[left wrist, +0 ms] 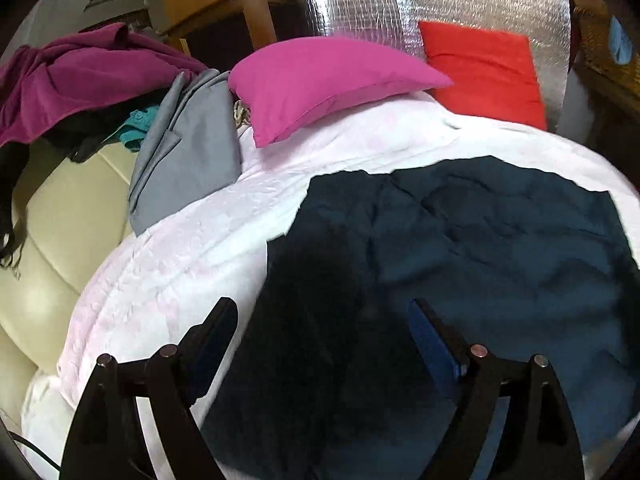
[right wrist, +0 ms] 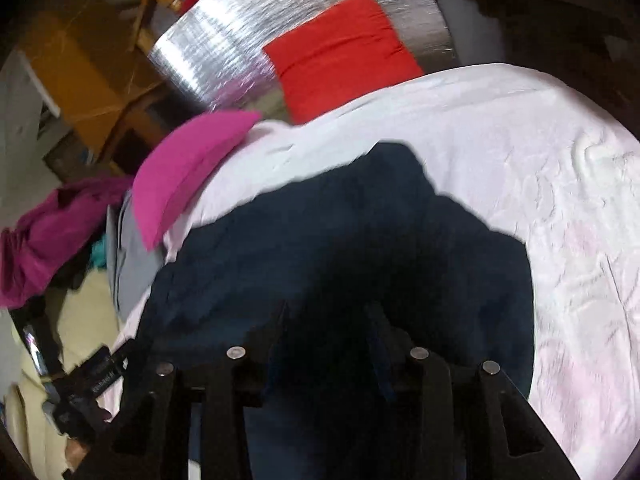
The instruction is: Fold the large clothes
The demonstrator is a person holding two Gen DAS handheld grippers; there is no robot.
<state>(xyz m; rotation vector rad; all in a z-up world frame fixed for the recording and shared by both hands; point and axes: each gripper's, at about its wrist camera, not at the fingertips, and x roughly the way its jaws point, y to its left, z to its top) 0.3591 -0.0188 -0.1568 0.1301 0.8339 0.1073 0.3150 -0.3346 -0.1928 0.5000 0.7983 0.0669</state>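
Observation:
A large dark navy garment (left wrist: 480, 240) lies spread on the white bed cover (left wrist: 168, 264); its left part is in deep shade. My left gripper (left wrist: 324, 316) hovers over the garment's near left part, jaws wide open, with nothing between the blue pads (left wrist: 434, 336). In the right wrist view the same garment (right wrist: 248, 264) fills the middle. My right gripper (right wrist: 328, 320) sits low over its dark centre, jaws partly apart. The cloth there is so dark that I cannot tell if any is pinched.
A pink pillow (left wrist: 320, 84) and a red pillow (left wrist: 488, 68) lie at the bed's far end against a silver foil sheet (left wrist: 360, 0). A heap of purple (left wrist: 80, 76), grey (left wrist: 188, 148) and teal clothes sits left on a cream sofa (left wrist: 60, 216). White cover (right wrist: 540, 184) lies right.

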